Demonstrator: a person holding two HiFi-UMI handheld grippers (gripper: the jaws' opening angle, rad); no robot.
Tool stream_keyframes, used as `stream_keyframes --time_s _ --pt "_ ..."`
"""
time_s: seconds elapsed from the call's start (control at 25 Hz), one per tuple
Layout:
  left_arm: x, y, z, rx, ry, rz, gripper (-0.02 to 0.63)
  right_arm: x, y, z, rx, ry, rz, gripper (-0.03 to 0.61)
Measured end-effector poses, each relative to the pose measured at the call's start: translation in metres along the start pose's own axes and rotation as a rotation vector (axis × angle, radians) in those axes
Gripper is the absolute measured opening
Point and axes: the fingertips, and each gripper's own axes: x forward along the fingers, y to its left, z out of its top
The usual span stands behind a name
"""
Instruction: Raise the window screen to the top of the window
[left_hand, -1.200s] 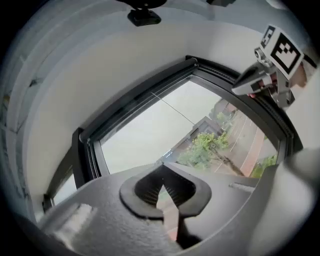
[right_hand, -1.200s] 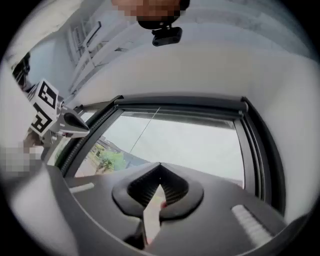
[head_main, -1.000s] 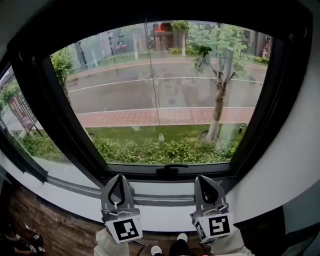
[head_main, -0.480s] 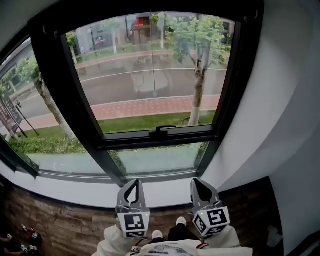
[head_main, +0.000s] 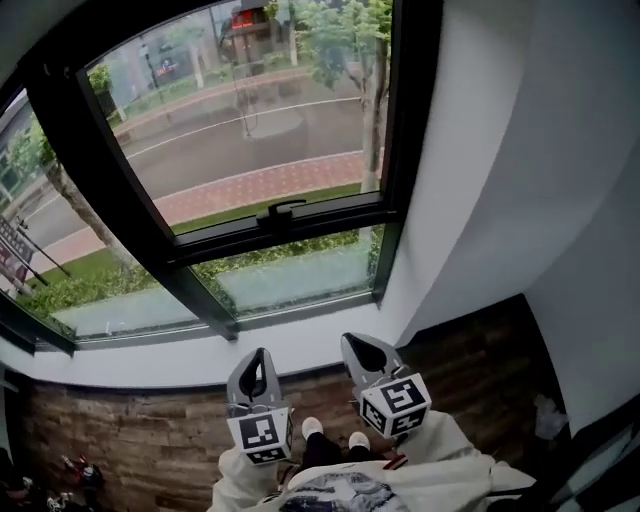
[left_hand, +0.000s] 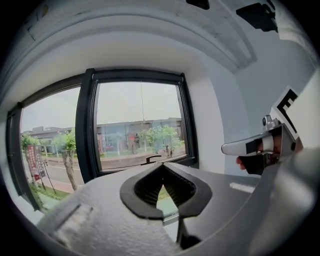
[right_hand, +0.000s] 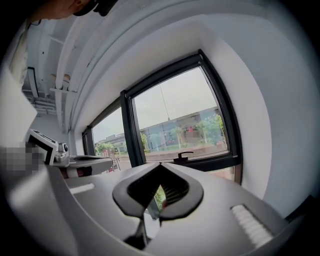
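Two grippers sit low before the window (head_main: 100, 150), side by side and apart. The left gripper (head_main: 258, 355) and the right gripper (head_main: 352, 342) both point toward the white sill (head_main: 190, 358). Each one's fingers are clenched on nothing; through the small gap behind the tips only the glass and greenery show. Neither touches the frame or the handle (head_main: 283, 208), which sits on the black crossbar above the lower pane (head_main: 290, 280).

The screen cannot be made out across the glass, and road, trees and brick path show clear through the upper pane. A thin cord (left_hand: 142, 100) hangs down the middle of that pane from the top frame. A white wall (head_main: 480, 150) stands to the right of the window. Below the sill lies wood-look floor (head_main: 120, 440), with the person's shoes (head_main: 312, 428) between the grippers' marker cubes.
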Motion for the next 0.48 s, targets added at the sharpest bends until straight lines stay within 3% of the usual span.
stream_keyframes --time_s 0.2,0.48 --pt "-0.01 -0.032 -0.003 0.051 0.013 -0.037 0.005 -0.025 -0.004 -0.013 0.035 0.034 -0.015 0.003" --pt "-0.015 -0.018 0.004 0.051 0.0 -0.041 0.005 -0.021 0.008 0.0 0.009 0.009 -0.014 0.003"
